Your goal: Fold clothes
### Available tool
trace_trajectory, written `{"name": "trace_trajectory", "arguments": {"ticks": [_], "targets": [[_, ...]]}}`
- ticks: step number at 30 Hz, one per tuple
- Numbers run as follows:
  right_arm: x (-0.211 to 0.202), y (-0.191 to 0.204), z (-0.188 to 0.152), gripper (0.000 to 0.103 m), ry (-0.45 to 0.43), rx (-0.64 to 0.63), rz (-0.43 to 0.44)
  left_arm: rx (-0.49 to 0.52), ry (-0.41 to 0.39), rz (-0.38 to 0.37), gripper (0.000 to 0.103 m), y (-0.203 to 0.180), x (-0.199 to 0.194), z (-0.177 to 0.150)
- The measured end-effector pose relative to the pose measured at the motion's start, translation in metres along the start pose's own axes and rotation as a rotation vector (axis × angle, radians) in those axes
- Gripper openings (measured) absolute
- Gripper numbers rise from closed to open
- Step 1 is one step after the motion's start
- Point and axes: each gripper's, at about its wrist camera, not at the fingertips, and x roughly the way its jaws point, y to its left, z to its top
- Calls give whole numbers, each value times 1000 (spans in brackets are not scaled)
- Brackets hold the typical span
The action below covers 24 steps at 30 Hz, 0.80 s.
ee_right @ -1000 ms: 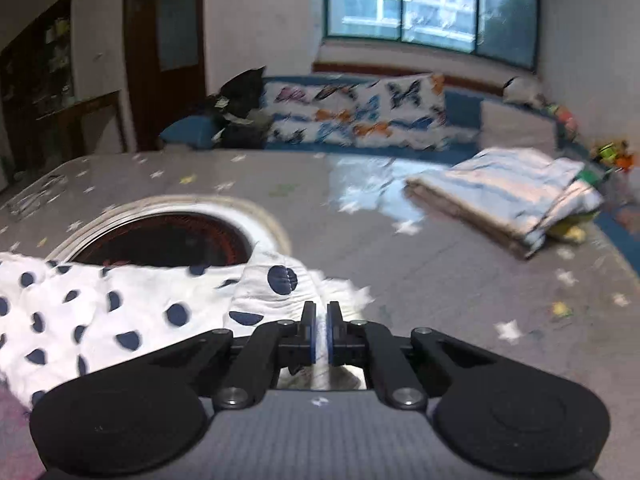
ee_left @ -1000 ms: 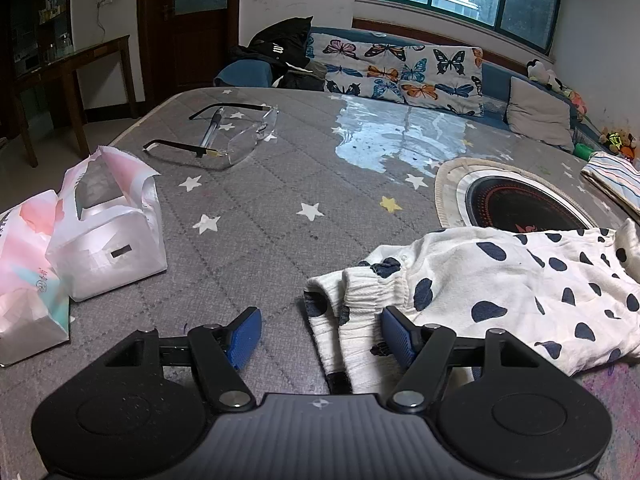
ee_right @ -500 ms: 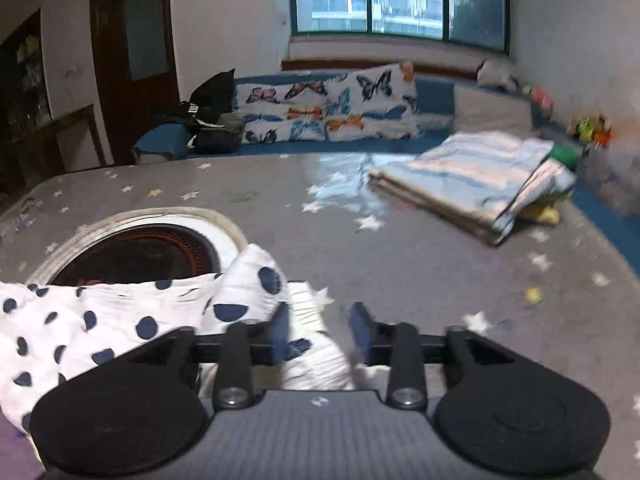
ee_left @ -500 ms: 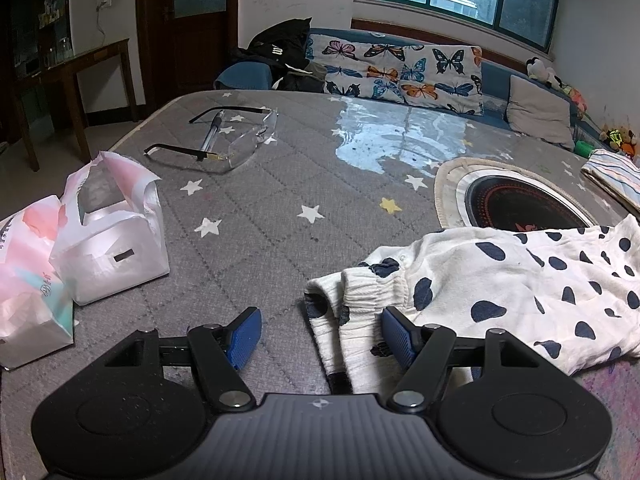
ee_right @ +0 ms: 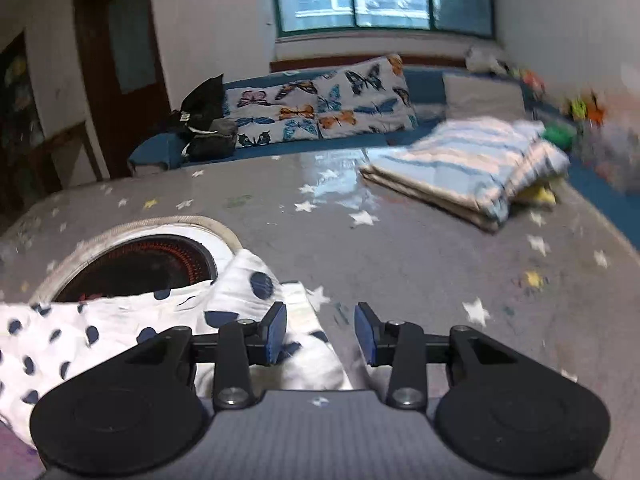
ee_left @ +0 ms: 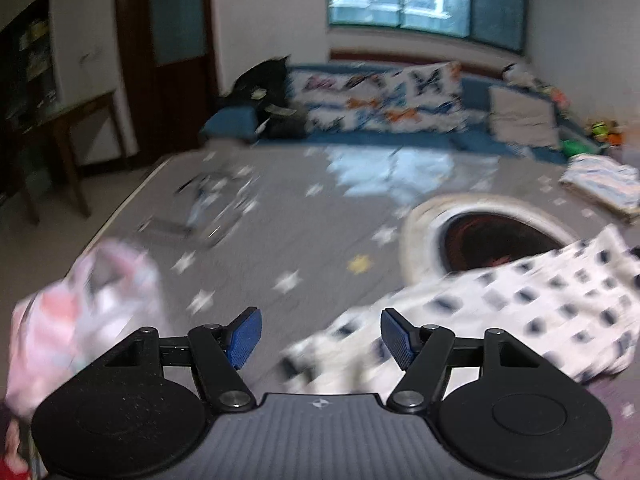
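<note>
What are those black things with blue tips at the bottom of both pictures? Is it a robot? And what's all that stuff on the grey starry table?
No robot here. A person holds one grabber in each hand, and a small camera on each looks out along its two fingers. One picture is from the left gripper, the other from the right gripper. The blue tips are soft pads for pinching.

Both are open and hold nothing. The right one's jaws have just been opening, with a corner of the spotted garment lying by its left pad.

On the table also lie a round mat, a folded striped cloth, and, in the blurry left picture, a pink-and-white bag and what look like clear glasses.
</note>
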Motion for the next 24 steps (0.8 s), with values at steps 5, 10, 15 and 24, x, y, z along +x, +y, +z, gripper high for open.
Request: {"name": "trace_trajectory", "arguments": {"ticks": [5, 10, 15, 24], "targets": [[-11, -18, -10, 38, 14, 83, 56, 87, -29, -202, 64, -64, 10, 31], [-17, -25, -20, 38, 16, 130, 80, 205, -23, -428, 60, -146, 37, 54], [-19, -23, -25, 38, 12, 131, 92, 307, -21, -562, 60, -222, 69, 74], [-13, -22, -29, 21, 23, 135, 105, 374, 40, -598, 62, -295, 133, 82]]}}
